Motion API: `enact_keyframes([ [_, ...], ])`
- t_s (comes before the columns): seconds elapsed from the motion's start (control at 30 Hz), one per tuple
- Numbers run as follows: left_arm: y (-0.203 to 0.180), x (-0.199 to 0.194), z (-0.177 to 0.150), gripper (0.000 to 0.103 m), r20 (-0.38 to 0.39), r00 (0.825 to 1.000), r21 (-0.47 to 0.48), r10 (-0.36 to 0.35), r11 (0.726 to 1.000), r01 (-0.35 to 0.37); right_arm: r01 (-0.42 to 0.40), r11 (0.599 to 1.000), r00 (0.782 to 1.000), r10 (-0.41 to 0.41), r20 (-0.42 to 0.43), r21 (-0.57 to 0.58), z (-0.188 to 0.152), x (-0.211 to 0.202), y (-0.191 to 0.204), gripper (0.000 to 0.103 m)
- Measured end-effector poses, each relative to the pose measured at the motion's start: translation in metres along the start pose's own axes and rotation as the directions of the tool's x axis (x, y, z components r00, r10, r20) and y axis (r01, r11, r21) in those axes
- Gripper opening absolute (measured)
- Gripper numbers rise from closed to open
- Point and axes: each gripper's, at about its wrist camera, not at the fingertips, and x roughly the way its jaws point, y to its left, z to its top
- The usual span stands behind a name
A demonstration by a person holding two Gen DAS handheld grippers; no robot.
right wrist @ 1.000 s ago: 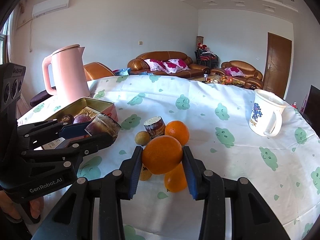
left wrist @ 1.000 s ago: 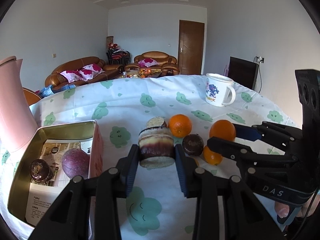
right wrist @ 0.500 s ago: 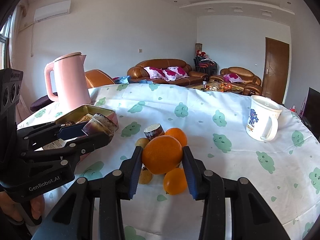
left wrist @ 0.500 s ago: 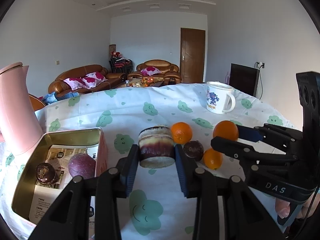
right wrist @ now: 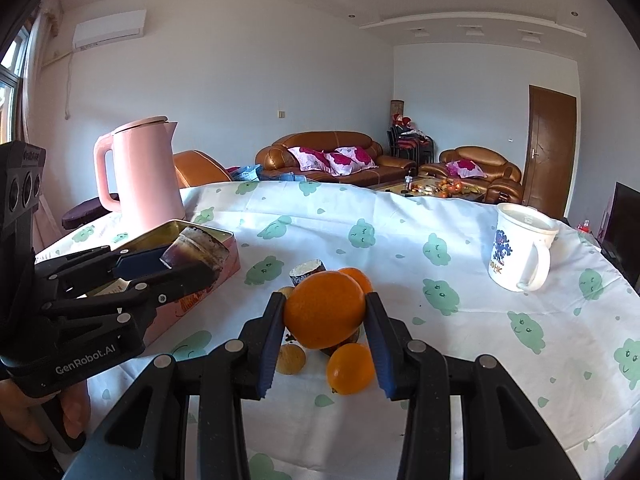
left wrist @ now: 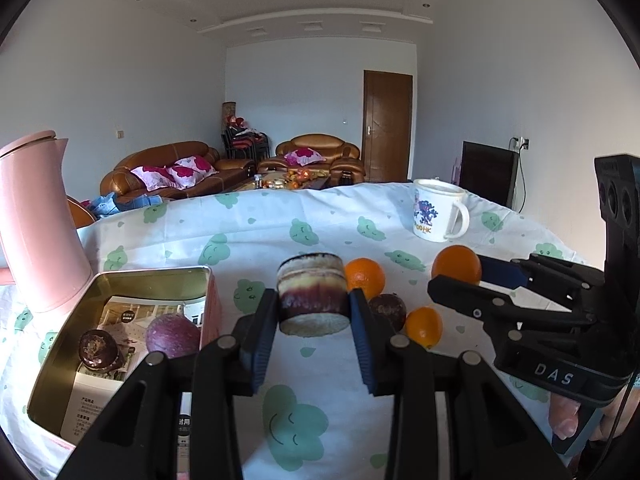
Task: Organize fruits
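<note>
Grippers, two, both black with blue pads, each held by a person's hand
- left gripper [left wrist: 313, 306]: jaws closed on one sugarcane piece [left wrist: 312, 294], a short purple-and-yellow cylinder with pale cut ends, held clear above the cloth, just right of the tin
- right gripper [right wrist: 325, 316]: jaws closed on one large orange [right wrist: 324, 309], held above the fruit pile

Tin [left wrist: 60, 344], one, gold inside, pink outside, open, on the table at left, next to the kettle. Contents, counted in the left view:
- passion fruit, purple, one [left wrist: 173, 335]
- dark brown wrinkled fruit, one [left wrist: 97, 350]
- printed leaflet [left wrist: 132, 312], one, lying under both

Loose fruit on the cloth, right view:
- small orange [right wrist: 351, 368], one, nearest the camera
- orange behind the held one [right wrist: 358, 276], one, mostly hidden
- second sugarcane piece [right wrist: 307, 273], one, cut end up
- pale yellow-brown round fruits, two: one [right wrist: 291, 360] by the left pad, one [right wrist: 286, 292] behind it, partly hidden
- dark fruit [left wrist: 387, 310], one, seen in the left view between the two loose oranges; largely covered in the right view

Other items
- kettle [right wrist: 144, 172], pink, one, upright at the table's far left
- mug [right wrist: 520, 248], white with blue print, one, upright, handle to the right, well apart from the fruit
- tablecloth [right wrist: 400, 240], white with green cloud faces, one, covering the table
</note>
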Motion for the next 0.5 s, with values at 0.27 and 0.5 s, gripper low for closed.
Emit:
enact_keyframes([
  [0.27, 0.0006, -0.0056, -0.0015, 0.038, 0.027, 1.000, -0.002, 0.009, 1.000, -0.009, 0.002, 1.000, 1.000, -0.002, 0.022, 0.000, 0.0003, -0.0050, 0.0008, 0.041],
  [0.5, -0.0003, -0.0090, -0.0015, 0.038, 0.045, 0.999, 0.005, 0.015, 1.000, -0.015, 0.010, 1.000, 0.999, -0.010, 0.045, 0.001, -0.0006, -0.0101, 0.0007, 0.041],
])
